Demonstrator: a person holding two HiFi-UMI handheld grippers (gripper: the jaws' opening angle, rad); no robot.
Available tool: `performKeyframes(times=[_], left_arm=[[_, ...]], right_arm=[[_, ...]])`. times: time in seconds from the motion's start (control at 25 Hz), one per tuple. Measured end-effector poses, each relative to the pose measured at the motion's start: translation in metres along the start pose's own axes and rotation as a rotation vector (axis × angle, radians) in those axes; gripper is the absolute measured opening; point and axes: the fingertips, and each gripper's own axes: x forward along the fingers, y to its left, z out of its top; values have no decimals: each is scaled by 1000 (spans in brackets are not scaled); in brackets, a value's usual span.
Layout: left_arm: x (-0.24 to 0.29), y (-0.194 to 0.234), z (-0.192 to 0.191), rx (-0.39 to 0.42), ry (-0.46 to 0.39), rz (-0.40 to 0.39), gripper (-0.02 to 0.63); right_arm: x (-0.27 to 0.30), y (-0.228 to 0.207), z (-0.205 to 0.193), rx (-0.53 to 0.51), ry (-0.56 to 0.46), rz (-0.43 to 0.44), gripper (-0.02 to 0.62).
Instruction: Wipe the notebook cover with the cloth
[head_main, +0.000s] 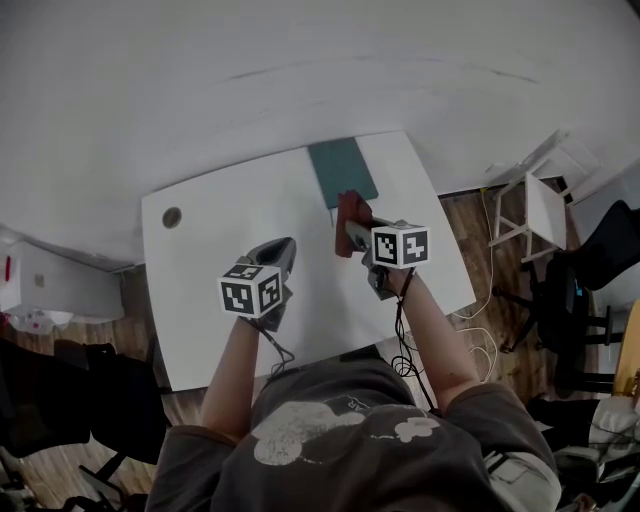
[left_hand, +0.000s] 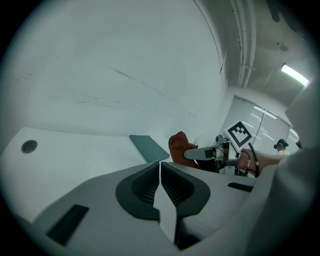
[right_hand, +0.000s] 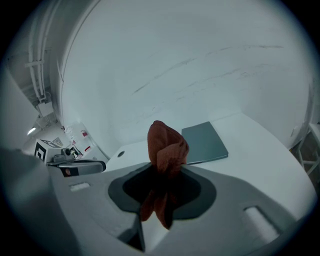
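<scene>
the notebook (head_main: 342, 172) lay with its long axis pointing away from the person. the right gripper (head_main: 356, 236), forearm outstretched, clenched the cloth (right_hand: 166, 147); the left gripper (left_hand: 160, 185) was closed on nothing.

In the right gripper view, the cloth (right_hand: 167, 150) covers the spot where the jaws of the right gripper (right_hand: 164, 172) meet. It also hides the 9 o'clock edge of the notebook (right_hand: 205, 142). In the head view, the person's shirt (head_main: 330, 420) hides the 6 o'clock edge of the bench (head_main: 220, 300). The round thing (head_main: 172, 217) at 10 o'clock is too small to tell.
</scene>
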Motion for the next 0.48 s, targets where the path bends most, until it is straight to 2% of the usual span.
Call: performKeyframes(times=[0.2, 0.48], left_arm=[[-31, 7, -13, 5, -3, -48, 5], [-74, 5, -32, 74, -33, -121, 5]], right_arm=[[-7, 34, -25, 20, -22, -23, 109], [-22, 74, -55, 46, -62, -69, 109]])
